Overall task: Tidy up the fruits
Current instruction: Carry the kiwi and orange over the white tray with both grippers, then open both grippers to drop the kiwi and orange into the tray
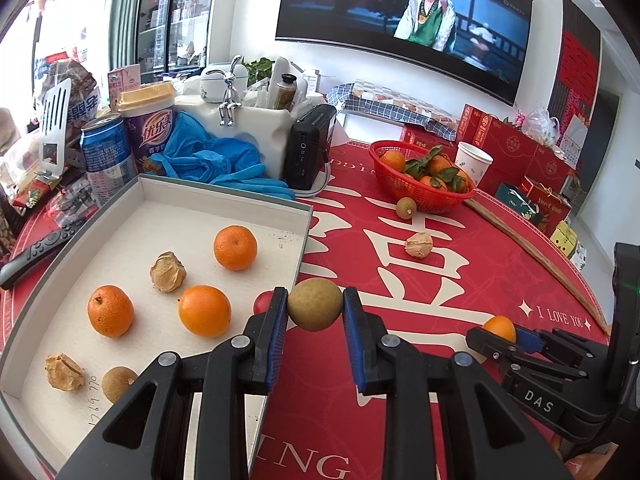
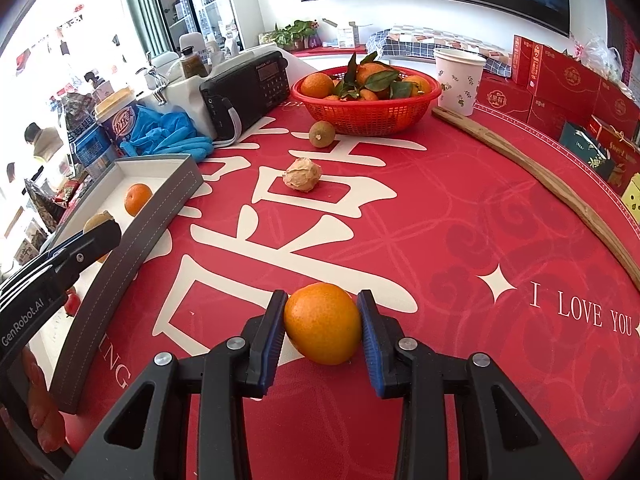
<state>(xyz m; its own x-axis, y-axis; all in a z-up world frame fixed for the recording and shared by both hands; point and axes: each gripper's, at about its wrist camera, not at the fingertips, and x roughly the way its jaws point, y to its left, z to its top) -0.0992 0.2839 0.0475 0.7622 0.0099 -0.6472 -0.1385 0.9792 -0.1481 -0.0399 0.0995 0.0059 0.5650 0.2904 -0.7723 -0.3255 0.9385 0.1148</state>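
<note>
The longan [image 1: 315, 304] is sitting pinched between the blue pads of the left gripper [image 1: 315, 310], lifted just past the right edge of the white tray [image 1: 224, 196], over the red tablecloth [image 1: 460, 264]. The right gripper [image 2: 323, 326] is closing narrowly on a mandarin [image 2: 323, 323]; both pads are touching its sides, and the fruit seems to be resting on the cloth near the front edge of the table.

Inside the tray, three mandarins, two papery husked fruits, another longan and a small red fruit are lying apart from one another. On the cloth, a second husked fruit [image 2: 302, 175] and a loose longan [image 2: 321, 133] are waiting just before the red basket [image 2: 362, 114] of leafy mandarins at the far edge.

The step in hand looks like gathering loose fruit into the tray. Next, the left gripper likely needs to carry its longan leftward over the tray wall and open onto bare tray floor, while the right lifts its mandarin clear.
</note>
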